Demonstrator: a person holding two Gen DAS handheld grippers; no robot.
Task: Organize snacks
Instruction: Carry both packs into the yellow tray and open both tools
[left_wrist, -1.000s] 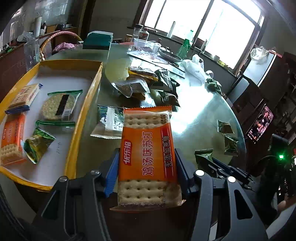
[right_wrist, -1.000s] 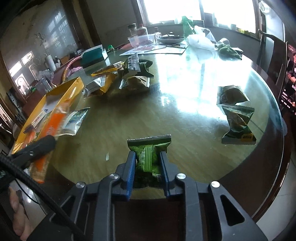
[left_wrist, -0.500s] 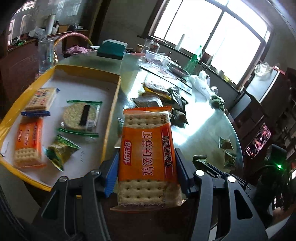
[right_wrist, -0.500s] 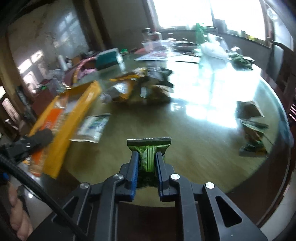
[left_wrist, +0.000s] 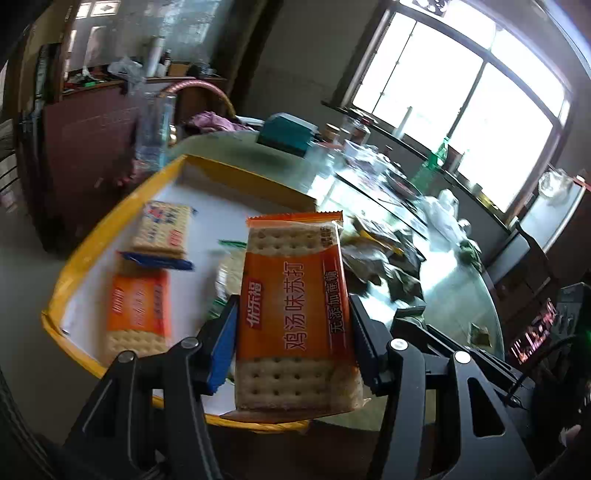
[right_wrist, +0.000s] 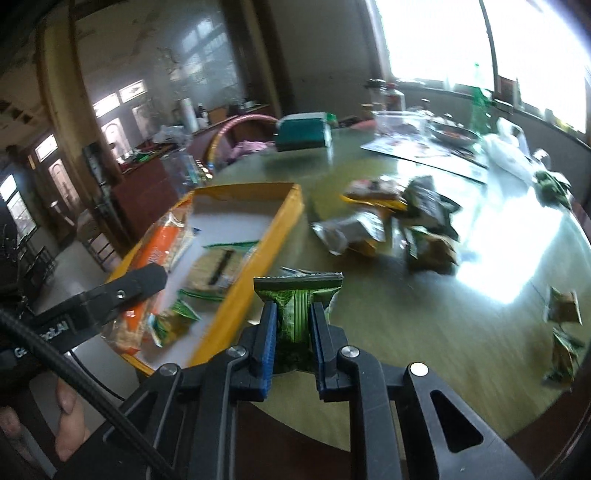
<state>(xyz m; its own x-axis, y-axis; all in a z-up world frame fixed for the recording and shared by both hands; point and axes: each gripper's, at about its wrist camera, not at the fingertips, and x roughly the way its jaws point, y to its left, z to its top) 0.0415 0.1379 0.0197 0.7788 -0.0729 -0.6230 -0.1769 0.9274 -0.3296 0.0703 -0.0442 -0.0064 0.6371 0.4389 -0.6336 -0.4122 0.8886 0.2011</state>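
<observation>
My left gripper (left_wrist: 291, 332) is shut on an orange cracker pack (left_wrist: 293, 314) and holds it in the air above the near right corner of the yellow tray (left_wrist: 255, 181). The tray holds a blue cracker pack (left_wrist: 162, 230), another orange cracker pack (left_wrist: 138, 317) and a round cracker pack, mostly hidden behind the held pack. My right gripper (right_wrist: 293, 325) is shut on a small green snack packet (right_wrist: 295, 310), raised over the table beside the tray's right wall (right_wrist: 273, 236). The left gripper (right_wrist: 110, 295) shows at the left of the right wrist view.
A heap of loose snack packets (right_wrist: 391, 221) lies mid-table, and two more packets (right_wrist: 561, 314) near the right edge. A teal box (right_wrist: 303, 131), bottles, a clear container and a white bag (right_wrist: 509, 155) stand at the far side of the round glass table (right_wrist: 424, 314).
Both grippers have swung left toward the tray with their packs still held. The left gripper now hovers over the tray's corner; the right has come beside the tray's right wall.
</observation>
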